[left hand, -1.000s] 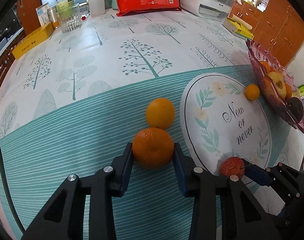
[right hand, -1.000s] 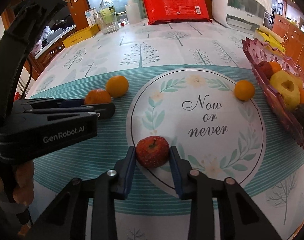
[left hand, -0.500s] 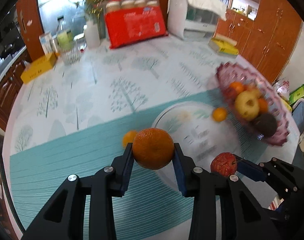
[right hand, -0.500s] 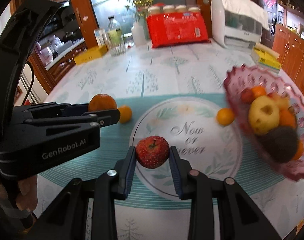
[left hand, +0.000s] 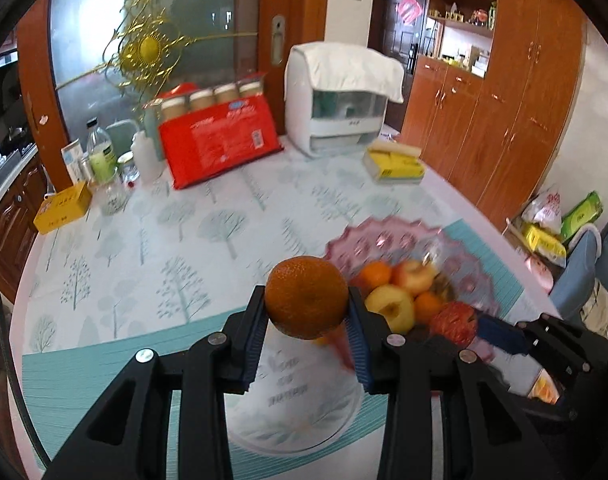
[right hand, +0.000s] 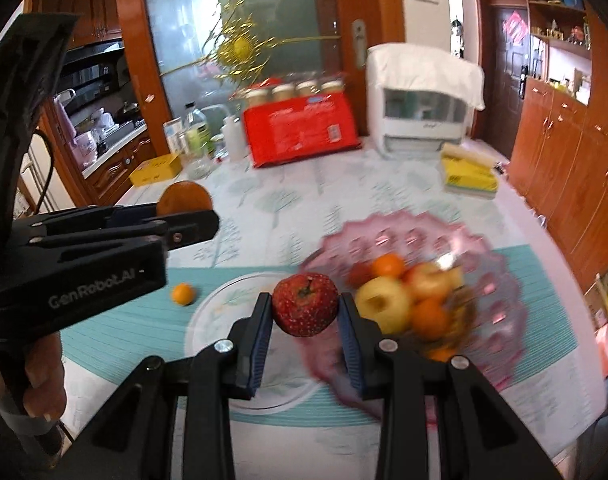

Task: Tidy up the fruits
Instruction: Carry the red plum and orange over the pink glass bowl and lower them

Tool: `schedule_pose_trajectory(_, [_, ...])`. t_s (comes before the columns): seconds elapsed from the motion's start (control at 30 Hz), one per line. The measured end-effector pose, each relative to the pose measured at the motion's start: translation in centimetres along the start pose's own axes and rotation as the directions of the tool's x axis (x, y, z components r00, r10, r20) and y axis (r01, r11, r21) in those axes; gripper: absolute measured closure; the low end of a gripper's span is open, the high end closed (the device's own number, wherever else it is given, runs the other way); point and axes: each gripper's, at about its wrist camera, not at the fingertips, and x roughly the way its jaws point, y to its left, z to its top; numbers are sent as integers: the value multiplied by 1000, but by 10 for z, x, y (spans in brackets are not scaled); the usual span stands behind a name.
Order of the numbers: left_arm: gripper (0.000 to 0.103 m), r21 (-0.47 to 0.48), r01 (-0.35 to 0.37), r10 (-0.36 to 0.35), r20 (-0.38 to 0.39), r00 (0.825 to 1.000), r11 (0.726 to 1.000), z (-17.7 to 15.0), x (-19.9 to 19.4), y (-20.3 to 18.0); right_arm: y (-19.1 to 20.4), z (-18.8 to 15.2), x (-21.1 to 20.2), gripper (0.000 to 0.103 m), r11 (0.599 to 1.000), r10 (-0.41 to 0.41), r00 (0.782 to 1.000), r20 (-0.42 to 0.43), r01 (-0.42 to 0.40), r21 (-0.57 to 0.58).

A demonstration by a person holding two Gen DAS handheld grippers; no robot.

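My left gripper (left hand: pixel 307 316) is shut on an orange (left hand: pixel 306 297) and holds it in the air over the round placemat (left hand: pixel 299 400), just left of the pink glass fruit bowl (left hand: pixel 388 236). My right gripper (right hand: pixel 306 316) is shut on a red apple (right hand: pixel 306 303), held above the bowl's near left rim (right hand: pixel 388 236). The bowl holds a yellow apple (right hand: pixel 380 304), small oranges and other fruit. A small orange (right hand: pixel 183 294) lies on the teal cloth at the left. The left gripper with its orange (right hand: pixel 183 197) shows at the left of the right wrist view.
At the back of the table stand a red packet (left hand: pixel 219 142), a white appliance (left hand: pixel 340 116), bottles and a glass (left hand: pixel 103 168), a yellow box (left hand: pixel 63 208) and a yellow pack (left hand: pixel 396 164). Wooden cabinets (left hand: pixel 504 100) stand to the right.
Both grippers have lifted their fruit off the table and swung right toward the bowl. The bowl now lies close in front of both.
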Motion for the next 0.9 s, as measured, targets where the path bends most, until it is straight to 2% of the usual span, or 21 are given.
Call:
schedule_pose_trajectory(0.17, [67, -26, -13, 13, 10, 1000, 1000, 15, 11, -29, -49, 26, -8, 70, 999, -37, 999, 37, 38, -26])
schedule_pose_trajectory(0.37, [67, -58, -53, 50, -63, 997, 997, 15, 51, -51, -98, 49, 15, 70, 998, -57, 998, 32, 58, -35])
schedule_pose_trajectory(0.57, [67, -74, -112, 98, -177, 979, 991, 4, 107, -62, -124, 56, 63, 70, 999, -36, 998, -42, 35, -31])
schedule_pose_trajectory(0.9, [66, -69, -167, 141, -289, 947, 983, -15, 166, -62, -134, 47, 135, 69, 1000, -8, 984, -180, 5, -18])
